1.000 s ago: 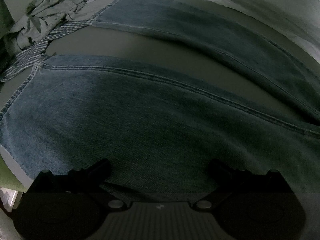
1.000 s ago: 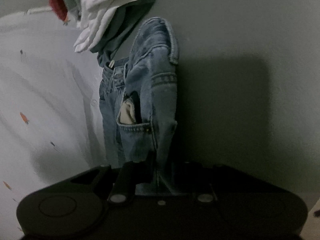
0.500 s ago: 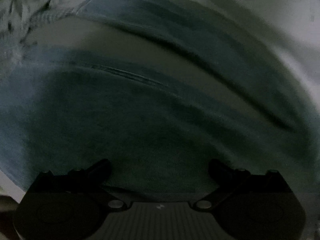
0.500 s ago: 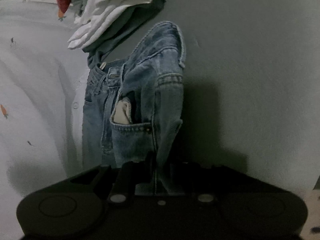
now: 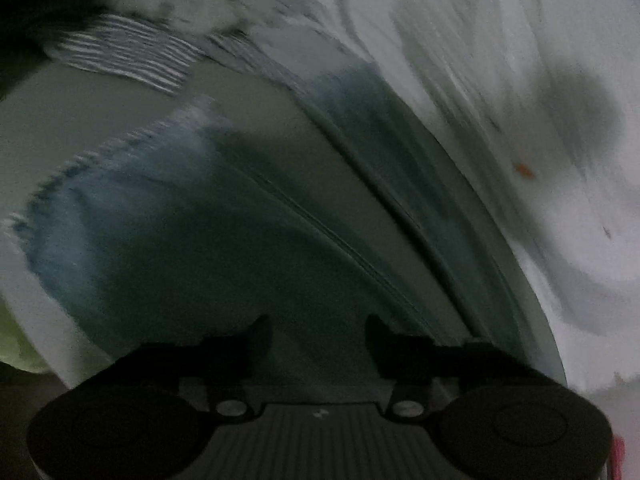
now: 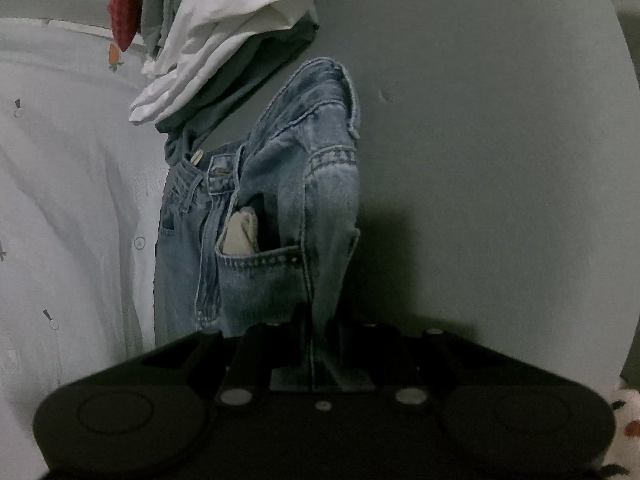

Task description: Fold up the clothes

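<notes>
Grey bed surface (image 6: 500, 160) carrying jeans (image 6: 280, 220). You are keeping right gripper (image 6: 316, 328) clamped on waist side seam, anchoring it. Left gripper (image 5: 318, 332), jaws just closing, is straddling leg denim, pads not visibly pinching, readying fold.

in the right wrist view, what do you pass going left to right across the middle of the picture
white sheet with small prints → jeans, with a pale pocket lining poking out and the right tongs shut on the denim at the bottom → bare grey surface
</notes>
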Available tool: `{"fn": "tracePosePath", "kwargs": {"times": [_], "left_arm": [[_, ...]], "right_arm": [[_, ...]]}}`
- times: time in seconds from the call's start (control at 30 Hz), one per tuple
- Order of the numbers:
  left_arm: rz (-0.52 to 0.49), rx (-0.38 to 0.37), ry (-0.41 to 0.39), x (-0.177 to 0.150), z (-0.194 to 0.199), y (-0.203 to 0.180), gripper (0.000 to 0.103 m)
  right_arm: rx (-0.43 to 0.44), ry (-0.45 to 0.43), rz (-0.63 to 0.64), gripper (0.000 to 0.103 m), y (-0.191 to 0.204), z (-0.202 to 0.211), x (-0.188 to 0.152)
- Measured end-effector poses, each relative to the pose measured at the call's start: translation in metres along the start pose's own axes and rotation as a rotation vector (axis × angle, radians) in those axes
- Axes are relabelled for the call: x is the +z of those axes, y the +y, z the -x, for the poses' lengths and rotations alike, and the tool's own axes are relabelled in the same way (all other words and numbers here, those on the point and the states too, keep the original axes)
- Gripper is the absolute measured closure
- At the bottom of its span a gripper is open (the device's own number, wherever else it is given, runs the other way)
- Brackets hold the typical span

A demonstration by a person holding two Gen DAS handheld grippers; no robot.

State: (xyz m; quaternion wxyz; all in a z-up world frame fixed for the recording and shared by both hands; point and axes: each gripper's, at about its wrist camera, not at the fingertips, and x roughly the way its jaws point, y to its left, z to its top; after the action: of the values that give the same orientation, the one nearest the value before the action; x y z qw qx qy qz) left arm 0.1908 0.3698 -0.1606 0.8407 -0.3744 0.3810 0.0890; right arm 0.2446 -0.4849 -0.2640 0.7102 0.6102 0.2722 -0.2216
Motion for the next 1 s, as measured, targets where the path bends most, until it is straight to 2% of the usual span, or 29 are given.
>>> {"fn": "tracePosePath", "kwargs": {"times": [0.03,0.07,0.23,0.37,0.5,0.63,0.83,1.0], "left_arm": [[0.023,0.024,-0.022,0.002,0.001,0.008,0.08],[0.051,0.048,-0.044,0.004,0.003,0.016,0.083],[0.186,0.161,-0.16,0.008,0.015,0.048,0.083],[0.213,0.262,-0.233,0.013,0.028,0.066,0.083],[0.226,0.332,-0.257,0.012,0.029,0.072,0.082],[0.255,0.348,-0.261,0.013,0.026,0.081,0.08],[0.215,0.396,-0.28,0.012,0.032,0.076,0.079],[0.221,0.411,-0.299,0.012,0.038,0.077,0.079]], "right_arm": [[-0.001,-0.005,-0.002,0.09,0.0,0.0,-0.001],[-0.001,-0.01,-0.005,0.09,0.0,0.001,-0.001],[-0.006,-0.034,-0.016,0.09,0.0,0.002,-0.005],[-0.017,-0.049,-0.014,0.09,0.002,0.003,-0.007],[-0.027,-0.057,-0.009,0.09,0.003,0.004,-0.009],[-0.035,-0.064,-0.005,0.09,0.005,0.005,-0.01],[-0.038,-0.07,-0.01,0.09,0.005,0.006,-0.011],[-0.035,-0.074,-0.012,0.09,0.004,0.008,-0.012]]}}
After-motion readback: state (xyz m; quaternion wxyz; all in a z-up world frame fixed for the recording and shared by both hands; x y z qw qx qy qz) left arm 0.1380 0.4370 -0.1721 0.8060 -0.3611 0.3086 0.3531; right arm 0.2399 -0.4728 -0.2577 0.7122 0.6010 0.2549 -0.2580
